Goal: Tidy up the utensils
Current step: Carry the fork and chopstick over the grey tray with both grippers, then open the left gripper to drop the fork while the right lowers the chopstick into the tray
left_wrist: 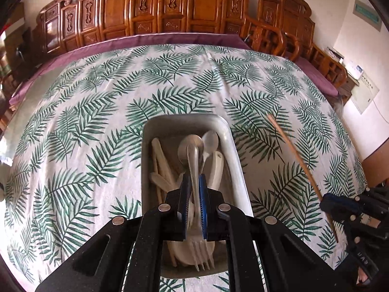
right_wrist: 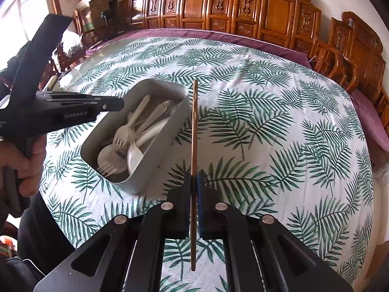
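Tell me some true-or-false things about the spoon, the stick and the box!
1. The left gripper is shut on a shiny metal spoon. True.
2. The right gripper holds a white plastic fork. False: it holds a thin brown wooden chopstick.
3. The grey rectangular metal tray has nothing inside. False: it holds pale spoons and forks.
4. The cloth has green leaves printed on it. True.
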`<state>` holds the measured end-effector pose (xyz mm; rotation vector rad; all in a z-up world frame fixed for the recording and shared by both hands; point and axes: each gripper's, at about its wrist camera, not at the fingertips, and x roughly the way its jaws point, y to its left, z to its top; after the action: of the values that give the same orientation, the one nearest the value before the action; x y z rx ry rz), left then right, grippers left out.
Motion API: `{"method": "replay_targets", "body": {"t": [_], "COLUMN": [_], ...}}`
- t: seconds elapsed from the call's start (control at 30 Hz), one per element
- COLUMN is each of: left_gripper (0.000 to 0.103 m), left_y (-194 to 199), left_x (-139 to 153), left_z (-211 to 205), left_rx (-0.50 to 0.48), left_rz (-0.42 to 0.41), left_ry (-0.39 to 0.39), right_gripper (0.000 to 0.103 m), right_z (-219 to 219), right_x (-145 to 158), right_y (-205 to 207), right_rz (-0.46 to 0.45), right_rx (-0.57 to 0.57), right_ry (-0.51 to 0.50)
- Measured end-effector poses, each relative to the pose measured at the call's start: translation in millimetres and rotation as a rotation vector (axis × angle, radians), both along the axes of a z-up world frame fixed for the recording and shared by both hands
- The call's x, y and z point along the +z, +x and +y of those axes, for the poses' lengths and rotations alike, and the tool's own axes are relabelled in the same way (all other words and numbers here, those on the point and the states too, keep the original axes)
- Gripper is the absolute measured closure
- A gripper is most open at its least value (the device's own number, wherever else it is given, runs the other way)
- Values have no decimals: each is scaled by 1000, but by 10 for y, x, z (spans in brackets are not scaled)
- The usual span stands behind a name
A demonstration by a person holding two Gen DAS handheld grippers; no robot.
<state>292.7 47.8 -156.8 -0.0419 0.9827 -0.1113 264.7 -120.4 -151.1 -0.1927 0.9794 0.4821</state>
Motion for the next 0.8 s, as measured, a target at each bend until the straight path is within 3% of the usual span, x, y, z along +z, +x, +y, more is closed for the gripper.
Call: {"method": "replay_targets", "body": {"t": [0.2,0.33,0.8], "left_gripper": [95,86,84], "left_y": [-80,-155,-398], "left_x": [137,212,370], "left_z": [185,358,866], "left_rx": [20,41,93], "left_rz": [-38,-58,-106], "left_ry": [0,-3,12], "right_gripper": [97,97,97], "right_z": [218,412,1028], "right_x": [3,-3,-236], "right_y": [22,58,295], "right_rz": [7,24,118], "right_rx": [30,48,44], "right_ry": [11,36,68]}}
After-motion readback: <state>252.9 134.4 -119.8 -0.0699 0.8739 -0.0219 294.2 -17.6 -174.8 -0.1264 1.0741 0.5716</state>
